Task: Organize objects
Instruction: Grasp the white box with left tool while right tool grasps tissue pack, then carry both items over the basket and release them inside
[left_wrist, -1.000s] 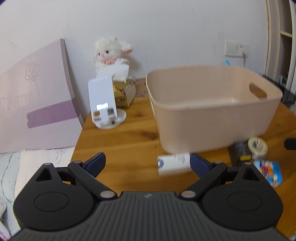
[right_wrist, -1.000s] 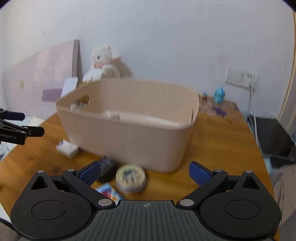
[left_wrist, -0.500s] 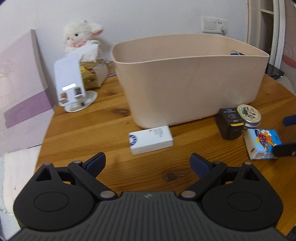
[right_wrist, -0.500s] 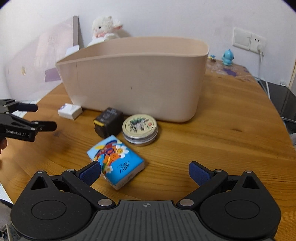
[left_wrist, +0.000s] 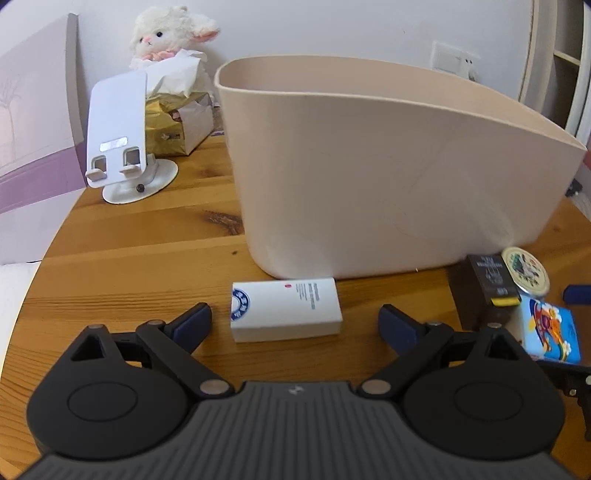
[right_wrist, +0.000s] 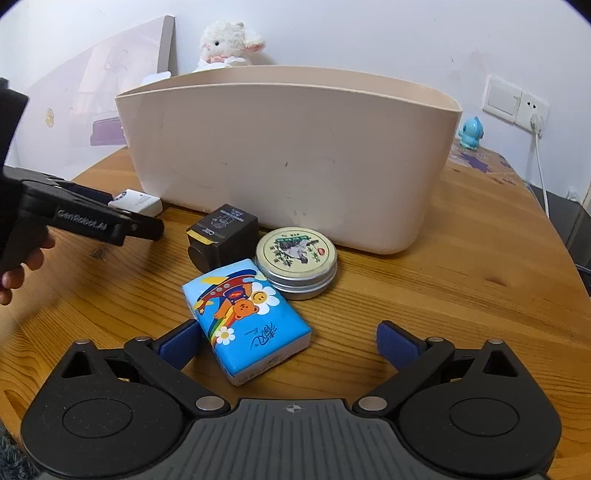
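Observation:
A beige plastic bin (left_wrist: 388, 177) stands on the round wooden table (left_wrist: 140, 254); it also shows in the right wrist view (right_wrist: 288, 155). A white box (left_wrist: 286, 309) lies in front of it, between the open jaws of my left gripper (left_wrist: 295, 323). A blue cartoon tissue pack (right_wrist: 245, 315) lies between the open jaws of my right gripper (right_wrist: 288, 341), close to the left finger. A black box (right_wrist: 221, 236) and a round tin (right_wrist: 296, 261) sit just beyond it, against the bin.
A white phone stand (left_wrist: 122, 140), a gold tissue box (left_wrist: 173, 125) and a plush lamb (left_wrist: 170, 35) stand at the back left. A blue figurine (right_wrist: 470, 133) and a wall socket with a cable (right_wrist: 532, 114) are at the back right.
Both grippers have dropped low toward the table and moved in. The white box now lies between the left jaws and the tissue pack between the right jaws.

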